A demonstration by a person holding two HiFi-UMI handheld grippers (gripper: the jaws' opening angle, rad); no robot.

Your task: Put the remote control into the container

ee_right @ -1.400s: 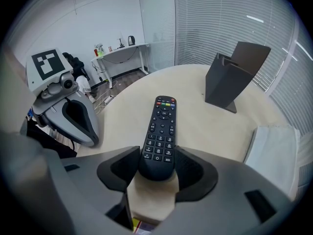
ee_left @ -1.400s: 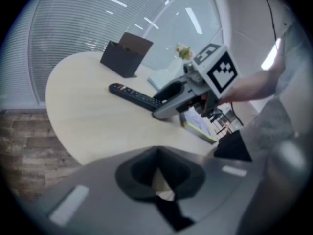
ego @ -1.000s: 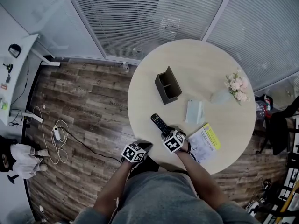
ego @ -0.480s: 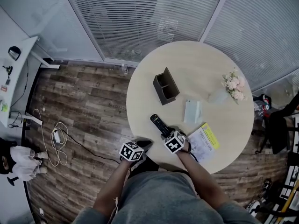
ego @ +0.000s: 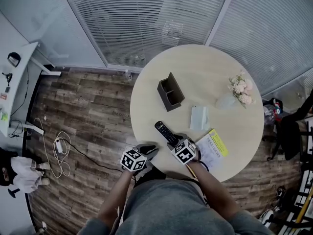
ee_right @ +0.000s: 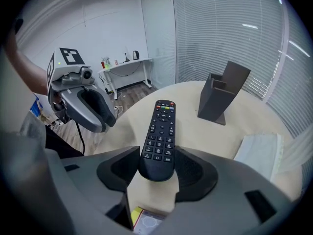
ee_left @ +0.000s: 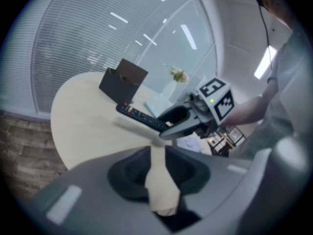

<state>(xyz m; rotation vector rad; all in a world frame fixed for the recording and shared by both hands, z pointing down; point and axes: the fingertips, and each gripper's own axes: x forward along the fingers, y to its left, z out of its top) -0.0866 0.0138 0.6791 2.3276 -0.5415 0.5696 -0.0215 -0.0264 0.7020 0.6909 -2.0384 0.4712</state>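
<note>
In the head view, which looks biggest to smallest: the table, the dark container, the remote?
1. table
2. dark container
3. remote control, its near end hidden by the right hand-held gripper

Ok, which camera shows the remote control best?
The right gripper view: the remote control fills the centre, buttons facing up, its near end clamped between the jaws. The head view shows it small, partly under the right gripper. The left gripper view shows it thin and edge-on.
</note>
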